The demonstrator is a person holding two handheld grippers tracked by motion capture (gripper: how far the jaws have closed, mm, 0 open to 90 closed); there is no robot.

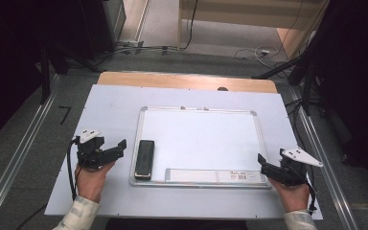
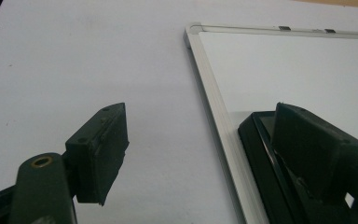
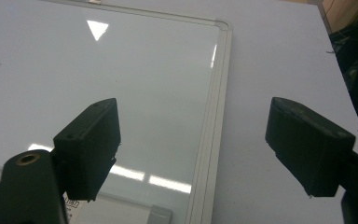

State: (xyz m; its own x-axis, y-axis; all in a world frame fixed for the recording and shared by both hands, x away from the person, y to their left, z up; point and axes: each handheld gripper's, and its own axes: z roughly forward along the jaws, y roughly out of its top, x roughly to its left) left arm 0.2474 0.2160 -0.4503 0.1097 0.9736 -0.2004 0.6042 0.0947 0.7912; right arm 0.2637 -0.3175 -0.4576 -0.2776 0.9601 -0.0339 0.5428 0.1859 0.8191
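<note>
Whiteboard [image 1: 199,139] edges between open claws.

One rectangular white whiteboard with a silver metal frame [image 1: 199,111]; one black rectangular eraser block [image 1: 144,159]; one long flat white labelled tray [image 1: 214,176]; two black two-jaw handheld grippers; one white table sheet [image 1: 110,103].

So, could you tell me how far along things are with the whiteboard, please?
Nothing looks done yet: the whiteboard is blank, with the black eraser and a white strip lying on it. Nothing is in hand: the left gripper and right gripper are both open and empty, one at each side of the board. Any picking up or wiping remains.
</note>
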